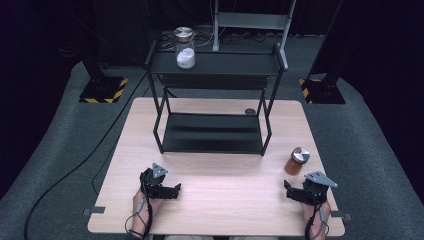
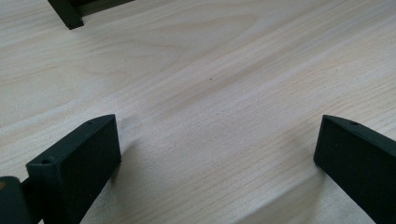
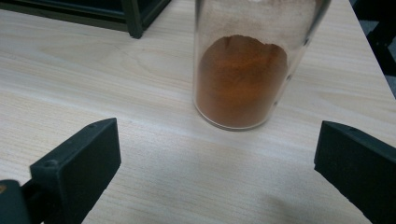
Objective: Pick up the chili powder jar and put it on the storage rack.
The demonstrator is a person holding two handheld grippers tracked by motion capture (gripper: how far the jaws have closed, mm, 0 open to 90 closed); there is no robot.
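Note:
A glass jar of orange-brown powder (image 1: 296, 161) with a metal lid stands upright on the wooden table (image 1: 220, 210) near its right edge. In the right gripper view the jar of orange-brown powder (image 3: 243, 79) is just beyond the jaws. My right gripper (image 1: 292, 192) (image 3: 217, 154) is open, a short way in front of the jar, holding nothing. My left gripper (image 1: 172, 191) (image 2: 217, 149) is open low over bare wood at the front left. A second glass jar with white contents (image 1: 185, 49) stands on the top of a black two-level shelf (image 1: 215, 65).
The black shelf's lower level (image 1: 212, 132) sits on the table's middle and far part, its legs (image 2: 67, 14) (image 3: 133, 18) showing in both gripper views. A small dark round thing (image 1: 249, 111) lies behind the shelf. Grey carpet and black stands surround the table.

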